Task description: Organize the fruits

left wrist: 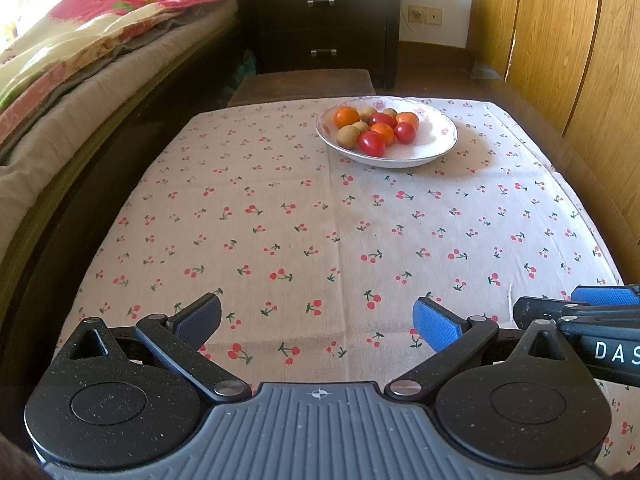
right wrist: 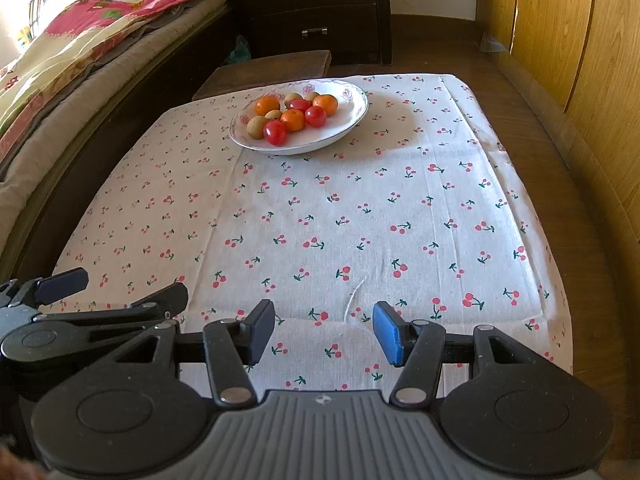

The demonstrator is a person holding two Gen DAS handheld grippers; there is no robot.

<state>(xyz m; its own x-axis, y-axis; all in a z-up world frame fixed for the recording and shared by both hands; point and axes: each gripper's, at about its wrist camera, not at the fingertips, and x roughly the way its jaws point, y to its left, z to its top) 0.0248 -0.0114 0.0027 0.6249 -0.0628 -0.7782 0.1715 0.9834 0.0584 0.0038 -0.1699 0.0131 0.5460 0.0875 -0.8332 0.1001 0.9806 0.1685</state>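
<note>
A white floral plate [left wrist: 432, 148] stands at the far side of a table with a cherry-print cloth [left wrist: 320, 220]. It holds orange mandarins [left wrist: 346, 117], red tomatoes [left wrist: 371, 143] and brown kiwis [left wrist: 347, 136], all mixed in one heap. The plate also shows in the right wrist view [right wrist: 344, 126], with a tomato [right wrist: 275, 132] at its front. My left gripper [left wrist: 318, 322] is open and empty above the table's near edge. My right gripper [right wrist: 324, 330] is open and empty beside it, also at the near edge. Both are far from the plate.
A bed [left wrist: 80, 60] with a flowered quilt runs along the left of the table. A dark nightstand [left wrist: 324, 20] and a low wooden stool [left wrist: 304, 84] stand behind the table. Wooden wardrobe doors [left wrist: 560, 40] line the right side.
</note>
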